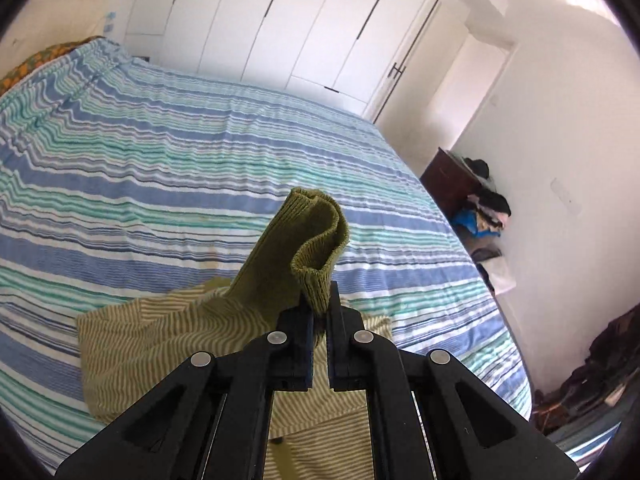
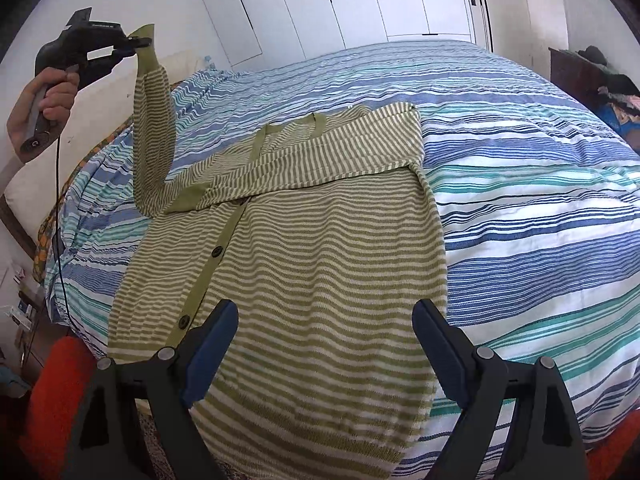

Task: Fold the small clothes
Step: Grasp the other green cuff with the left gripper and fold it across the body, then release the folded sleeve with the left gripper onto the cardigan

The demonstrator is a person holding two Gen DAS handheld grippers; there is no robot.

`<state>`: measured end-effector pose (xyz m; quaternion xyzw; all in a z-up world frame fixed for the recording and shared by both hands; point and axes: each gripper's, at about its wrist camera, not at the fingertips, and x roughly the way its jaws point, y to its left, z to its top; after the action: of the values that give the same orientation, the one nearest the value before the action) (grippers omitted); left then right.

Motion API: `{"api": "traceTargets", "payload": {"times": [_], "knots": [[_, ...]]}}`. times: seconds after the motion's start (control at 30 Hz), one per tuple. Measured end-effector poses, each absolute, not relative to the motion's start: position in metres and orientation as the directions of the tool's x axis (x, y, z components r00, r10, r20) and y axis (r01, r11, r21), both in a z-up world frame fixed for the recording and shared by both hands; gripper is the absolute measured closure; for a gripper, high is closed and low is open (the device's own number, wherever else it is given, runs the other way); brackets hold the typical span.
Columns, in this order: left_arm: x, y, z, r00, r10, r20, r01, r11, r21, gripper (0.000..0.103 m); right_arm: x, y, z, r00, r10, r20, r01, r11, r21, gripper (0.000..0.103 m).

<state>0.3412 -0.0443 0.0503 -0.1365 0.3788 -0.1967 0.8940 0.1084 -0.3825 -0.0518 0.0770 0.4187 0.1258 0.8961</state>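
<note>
On the bed (image 2: 520,208) lies the striped cardigan (image 2: 312,264) (buttons visible), one sleeve folded across its chest. The left gripper (image 1: 319,316) is clamped on the other sleeve's green cuff (image 1: 316,236), raised above the bed. The right gripper (image 2: 325,344) hovers above the hem, jaws apart.

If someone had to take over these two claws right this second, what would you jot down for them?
Left claw: shut on the cardigan's green cuff, sleeve lifted off the bed.
Right claw: open, empty, over the cardigan's hem.
Done: cardigan lies flat and buttoned; the other sleeve is folded across the chest.
Left: lay the lifted sleeve across too, then fold the body up from the hem.
</note>
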Motion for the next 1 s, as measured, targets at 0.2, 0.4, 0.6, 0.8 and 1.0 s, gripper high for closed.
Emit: {"api": "traceTargets", "payload": {"times": [0.2,0.4,0.6,0.8,1.0], "knots": [[0.346,-0.15,-0.03,0.531,-0.421,-0.735,0.255,0.907,-0.336,0.1,0.111,-0.415,-0.052,0.625,0.305,-0.718,-0.071,0.939,0.336,0.014],[0.32,-0.192,-0.12,0.441,-0.166,-0.882,0.214,0.974,-0.076,0.019,0.117,-0.437,-0.059,0.613,0.308,-0.727,0.003,0.92,0.393,0.014],[0.3,-0.15,-0.108,0.468,-0.214,-0.857,0.199,0.971,-0.134,0.012,0.118,-0.453,-0.064,0.615,0.305,-0.727,0.072,0.897,0.437,0.014],[0.327,-0.057,-0.124,0.488,-0.026,-0.873,-0.025,0.999,-0.043,0.007,0.122,-0.45,-0.066,0.605,0.306,-0.735,0.077,0.896,0.437,0.014],[0.32,-0.001,-0.177,0.392,0.06,-0.918,-0.118,0.993,0.014,0.008,0.125,-0.443,-0.071,0.586,0.277,-0.761,0.068,0.919,0.387,0.014]]}}
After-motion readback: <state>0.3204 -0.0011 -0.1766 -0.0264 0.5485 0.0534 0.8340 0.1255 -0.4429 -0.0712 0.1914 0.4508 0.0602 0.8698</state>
